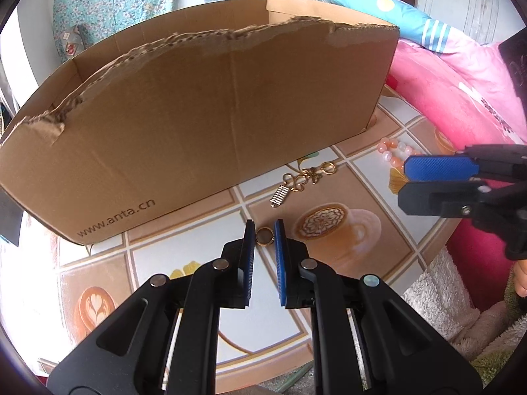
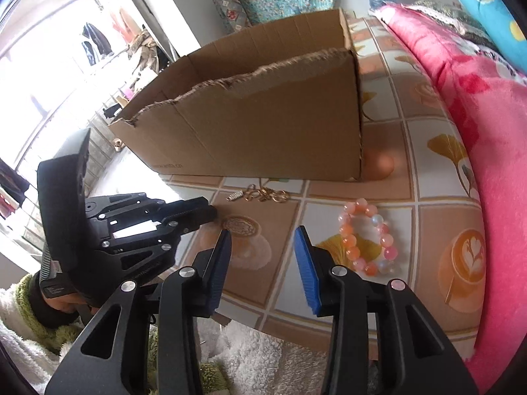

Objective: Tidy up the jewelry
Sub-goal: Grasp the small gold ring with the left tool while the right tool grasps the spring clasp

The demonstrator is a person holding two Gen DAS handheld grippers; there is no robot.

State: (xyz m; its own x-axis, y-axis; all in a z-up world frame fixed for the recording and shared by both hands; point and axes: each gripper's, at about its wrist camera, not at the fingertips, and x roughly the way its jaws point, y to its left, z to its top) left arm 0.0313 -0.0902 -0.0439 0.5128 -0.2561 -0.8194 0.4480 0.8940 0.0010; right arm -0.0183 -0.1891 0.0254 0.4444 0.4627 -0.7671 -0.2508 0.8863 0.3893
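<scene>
A small gold ring [image 1: 265,236] lies on the coffee-print tablecloth [image 1: 204,263], and my left gripper [image 1: 265,240] is shut on it, one blue pad against each side. Seen from the right wrist, the left gripper [image 2: 210,212] reaches in from the left and the ring is hidden. A tangle of gold rings and chain [image 1: 308,176] [image 2: 265,195] with a silver charm [image 1: 280,196] rests just in front of the box. The pink and orange bead bracelet [image 2: 365,237] [image 1: 393,151] lies right of my right gripper [image 2: 263,243] [image 1: 403,182], which stands open with nothing between its fingers.
A torn-edged cardboard box [image 1: 197,115] [image 2: 263,125] stands open-topped behind the jewelry. A pink blanket [image 2: 477,131] [image 1: 461,92] banks up along the right side. White fluffy fabric [image 2: 280,362] and a person's green sleeve [image 2: 29,299] are at the near edge.
</scene>
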